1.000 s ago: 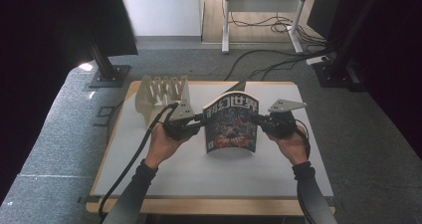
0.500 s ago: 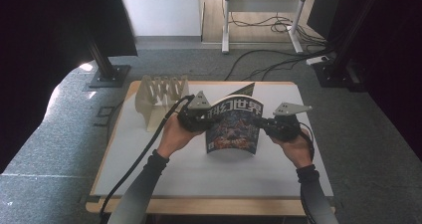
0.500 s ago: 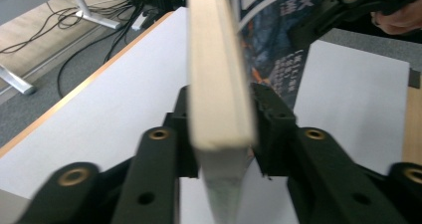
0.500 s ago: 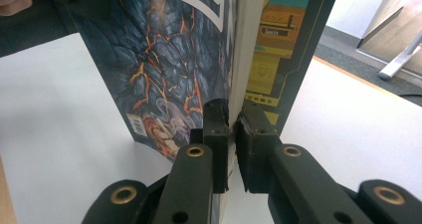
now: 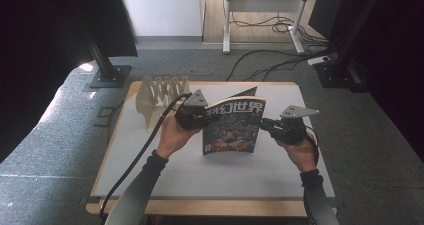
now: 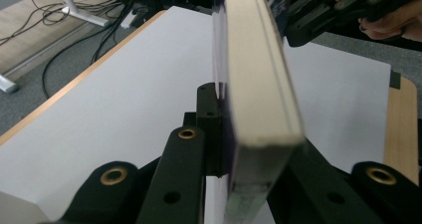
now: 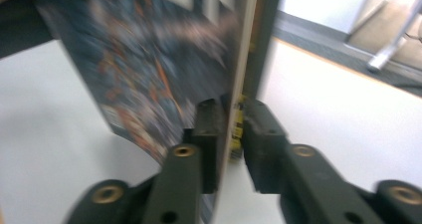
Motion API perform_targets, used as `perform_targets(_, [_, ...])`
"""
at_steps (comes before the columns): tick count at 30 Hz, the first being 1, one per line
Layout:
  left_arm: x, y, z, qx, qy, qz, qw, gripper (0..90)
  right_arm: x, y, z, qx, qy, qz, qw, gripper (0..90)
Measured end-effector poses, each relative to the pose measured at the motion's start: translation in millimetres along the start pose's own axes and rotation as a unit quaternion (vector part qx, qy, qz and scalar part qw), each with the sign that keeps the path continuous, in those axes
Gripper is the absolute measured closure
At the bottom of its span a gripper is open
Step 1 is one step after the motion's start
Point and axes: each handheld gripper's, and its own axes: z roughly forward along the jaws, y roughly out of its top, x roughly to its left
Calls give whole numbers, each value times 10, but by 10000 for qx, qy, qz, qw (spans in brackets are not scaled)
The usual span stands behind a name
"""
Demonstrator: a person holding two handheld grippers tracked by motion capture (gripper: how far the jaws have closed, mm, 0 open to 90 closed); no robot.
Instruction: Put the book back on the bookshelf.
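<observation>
Centrally in the high view, a thick paperback magazine with a dark illustrated cover and large white Chinese characters (image 5: 233, 126) stands upright on its lower edge, cover facing the bottom of the frame, on the white desk with a pale wooden rim (image 5: 210, 172). To its left, the left gripper (image 5: 196, 119), a black tool with a grey three-cornered plate, is clenched on the magazine's left edge; in the left gripper view its fingers (image 6: 206, 124) press both sides of the cream page block (image 6: 259, 84). To the right, the right gripper (image 5: 272, 124) grasps the opposite edge; in the right gripper view its fingers (image 7: 209, 129) pinch the cover and pages. Each gripper sits in a hand rising from the frame's bottom. At upper left of the desk, near the left gripper, stands a pale wooden slotted rack (image 5: 160, 97). Grey carpet (image 5: 60, 135) surrounds the desk.
</observation>
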Motion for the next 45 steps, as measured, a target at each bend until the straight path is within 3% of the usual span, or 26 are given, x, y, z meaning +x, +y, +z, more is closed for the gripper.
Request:
perform_targets(13, [91,-62,-355,95,231,-199,9995,826,-137,-504,127,326,-590,357,9971,218])
perform_targets(23, [115,-165,-639,108,392,-331,9986,826,-145,-860,315,774,-752,614,9923,16])
perform_targets(30, [170,-252,-842,23,506,-461,9977,827,-119,-1026,438,1101,-973,611,9873,0])
perform_targets(39, [229,-336,-1042,30,664,-564,9962,826,-113,-1177,564,1477,-1039,600,9817,0])
perform_targets(45, [279,-416,-1152,41,768,-664,9948,826,-104,-1206,562,1360,-1074,556,9833,0])
